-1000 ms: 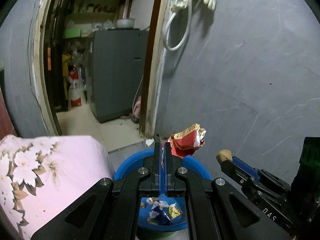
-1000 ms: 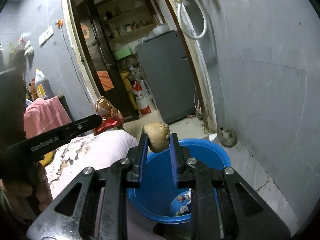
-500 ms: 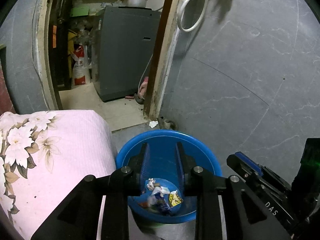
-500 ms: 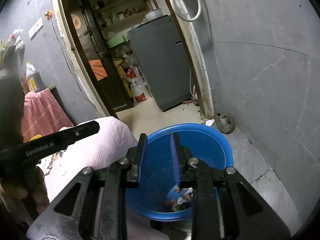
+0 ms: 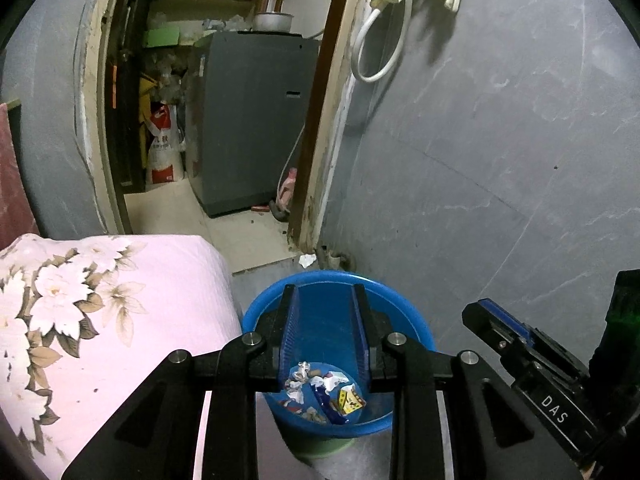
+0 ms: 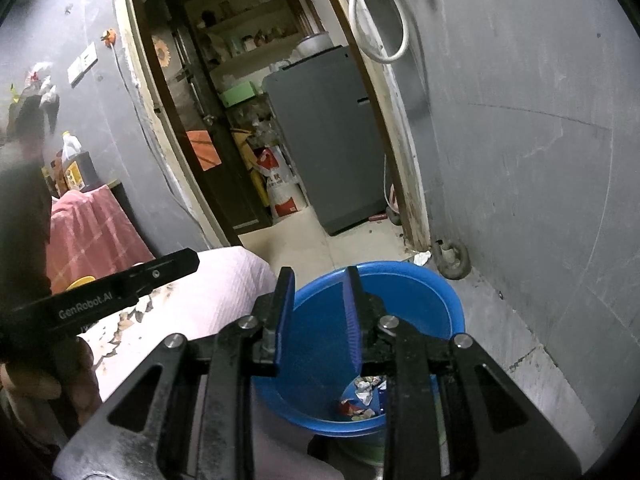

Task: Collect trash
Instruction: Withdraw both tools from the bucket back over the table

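Crumpled wrappers and paper scraps (image 5: 320,394) lie at the bottom of the round blue plastic bucket (image 5: 416,328), which stands on the grey floor beside the pink floral quilted bed cover (image 5: 100,312). Left tongs (image 5: 325,332) hang over the bucket with blades spread apart, holding nothing. Right tongs (image 6: 318,316) hover over the same bucket, blades likewise apart and bare, the trash (image 6: 362,396) visible below them.
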Motion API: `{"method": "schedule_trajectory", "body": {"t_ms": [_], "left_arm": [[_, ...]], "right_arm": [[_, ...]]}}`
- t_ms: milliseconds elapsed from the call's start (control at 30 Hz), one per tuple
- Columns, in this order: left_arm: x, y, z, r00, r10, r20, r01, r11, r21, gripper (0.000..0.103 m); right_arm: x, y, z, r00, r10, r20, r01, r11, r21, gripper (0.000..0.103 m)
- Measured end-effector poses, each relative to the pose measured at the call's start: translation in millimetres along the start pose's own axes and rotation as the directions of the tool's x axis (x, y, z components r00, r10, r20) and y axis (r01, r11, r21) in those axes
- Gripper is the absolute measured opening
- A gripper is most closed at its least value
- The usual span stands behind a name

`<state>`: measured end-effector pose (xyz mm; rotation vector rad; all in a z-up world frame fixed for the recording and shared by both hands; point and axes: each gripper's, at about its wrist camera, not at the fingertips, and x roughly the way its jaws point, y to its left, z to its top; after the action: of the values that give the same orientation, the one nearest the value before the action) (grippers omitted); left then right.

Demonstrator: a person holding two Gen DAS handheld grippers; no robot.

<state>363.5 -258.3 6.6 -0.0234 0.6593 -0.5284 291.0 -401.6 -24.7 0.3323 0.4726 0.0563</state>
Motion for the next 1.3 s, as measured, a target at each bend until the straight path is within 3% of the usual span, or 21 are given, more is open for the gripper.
{"method": "schedule_trajectory", "body": {"t_ms": [400,567,700,1000,1167,1300], "left_arm": [[-62,5,-4,0.998,0.023,0.063,-0.022,1.0,-0.02,0.022],[-95,10,-13,0.994,0.042,0.099,-0.038,0.998,-0.042,0.032],[-128,14,-27,0.989,0.073,0.13,-0.067,0.996,-0.051,0.036],[-202,26,-66,0.966,0.14,0.218,-0.121,0.988,-0.097,0.061],[-237,32,-89,0.954,0.165,0.251,-0.138,0.983,-0.123,0.086],[-266,36,-110,0.94,0.195,0.281,-0.155,0.975,-0.16,0.092]], "right_arm": [[-39,32,7,0.999,0.023,0.046,-0.021,0.999,-0.038,0.037],[-59,51,6,0.997,0.042,0.059,-0.038,0.997,-0.061,0.041],[-76,66,1,0.996,0.057,0.068,-0.052,0.996,-0.076,0.051],[-119,101,-18,0.992,0.081,0.101,-0.07,0.991,-0.112,0.078],[-143,119,-32,0.988,0.092,0.121,-0.077,0.989,-0.129,0.092],[-161,133,-45,0.984,0.109,0.141,-0.086,0.984,-0.156,0.1]]}}
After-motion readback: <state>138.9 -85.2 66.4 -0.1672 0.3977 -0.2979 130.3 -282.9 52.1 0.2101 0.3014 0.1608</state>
